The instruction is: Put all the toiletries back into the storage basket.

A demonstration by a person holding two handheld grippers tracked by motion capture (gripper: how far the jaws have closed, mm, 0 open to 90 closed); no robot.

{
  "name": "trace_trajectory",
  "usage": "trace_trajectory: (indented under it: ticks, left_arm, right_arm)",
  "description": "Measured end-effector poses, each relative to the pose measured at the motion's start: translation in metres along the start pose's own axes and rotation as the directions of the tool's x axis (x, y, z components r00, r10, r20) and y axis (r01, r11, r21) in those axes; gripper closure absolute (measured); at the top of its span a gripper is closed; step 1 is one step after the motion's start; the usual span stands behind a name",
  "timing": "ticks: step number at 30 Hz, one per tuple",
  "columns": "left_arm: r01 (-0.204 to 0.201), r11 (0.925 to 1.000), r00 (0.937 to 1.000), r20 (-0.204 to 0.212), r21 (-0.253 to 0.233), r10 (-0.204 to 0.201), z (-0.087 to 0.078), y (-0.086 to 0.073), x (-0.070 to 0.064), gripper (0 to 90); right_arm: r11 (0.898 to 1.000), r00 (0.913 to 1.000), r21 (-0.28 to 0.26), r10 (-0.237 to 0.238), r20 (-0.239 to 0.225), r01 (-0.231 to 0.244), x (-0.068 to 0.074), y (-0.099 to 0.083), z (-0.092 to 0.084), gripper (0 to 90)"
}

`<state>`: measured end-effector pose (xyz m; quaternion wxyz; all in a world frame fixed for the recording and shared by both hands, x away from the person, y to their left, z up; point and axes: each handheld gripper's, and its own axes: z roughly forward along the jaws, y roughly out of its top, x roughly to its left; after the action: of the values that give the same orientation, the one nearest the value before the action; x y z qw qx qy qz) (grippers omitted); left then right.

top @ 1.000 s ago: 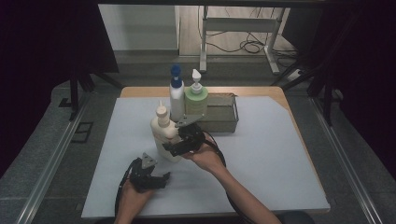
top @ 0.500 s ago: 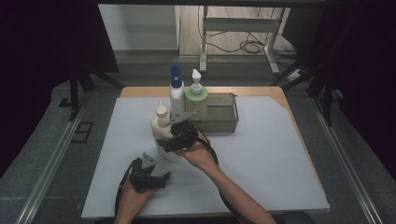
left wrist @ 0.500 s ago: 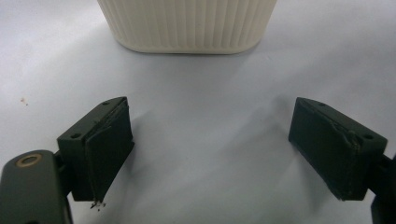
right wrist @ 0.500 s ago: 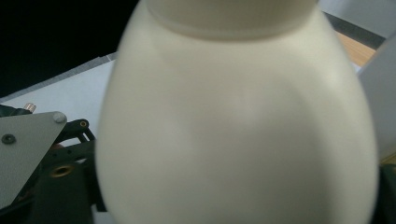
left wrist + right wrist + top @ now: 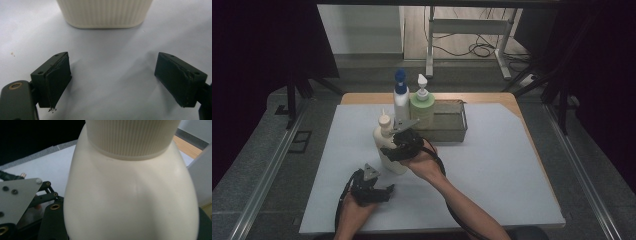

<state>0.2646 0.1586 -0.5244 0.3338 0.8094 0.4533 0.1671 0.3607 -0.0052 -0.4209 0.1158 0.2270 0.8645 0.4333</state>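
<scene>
The cream bottle [image 5: 388, 146] stands upright on the white mat [image 5: 492, 165], its ribbed base showing just ahead of the left gripper [image 5: 113, 82] and its shoulder pressed up close in the right gripper view [image 5: 130, 195]. We see the right gripper [image 5: 398, 145] at the bottle's right flank, at mid-height. Its jaws have just been closing with the bottle between them; whether the pads already press on the plastic we cannot tell, since the bottle hides them. The left gripper [image 5: 379, 189] rests low on the mat, short of the bottle, its jaws spread wide with nothing between them.

We judge the step in hand to be taking hold of the bottle. To do it well, we would keep the jaws level and square to the body, below the ribbed cap and clear of the narrowing shoulder, and squeeze only until the wall stops yielding, since a smooth rounded bottle may slip or tip.

Beyond the right gripper sits a wire basket [image 5: 457, 125]. At its left end stand a white bottle with a blue cap [image 5: 401, 100] and a green pump bottle [image 5: 422, 107]; the rest looks empty.
</scene>
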Motion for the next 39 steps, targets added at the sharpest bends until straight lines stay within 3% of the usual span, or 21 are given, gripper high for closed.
trace_trajectory:
  ticks: [8, 22, 39]
  left_arm:
    - [0.000, 1.0000, 1.0000, 0.000, 0.000, 0.000, 0.000, 0.000, 0.000, 13.2]
    - [-0.002, 1.0000, 1.0000, -0.003, 0.003, 0.002, 0.000, 0.000, 0.000, 13.2]
    - [-0.003, 1.0000, 1.0000, -0.002, 0.002, 0.003, 0.000, 0.000, 0.000, 13.2]
  right_arm:
    - [0.999, 0.9991, 0.024, -0.042, -0.001, 0.042, 0.004, 0.003, -0.012, 38.8]
    - [1.000, 1.0000, 0.008, -0.002, 0.007, 0.002, -0.014, -0.004, -0.046, 38.9]
    - [1.000, 0.9980, -0.002, 0.021, 0.060, -0.021, -0.035, -0.011, -0.083, 39.0]
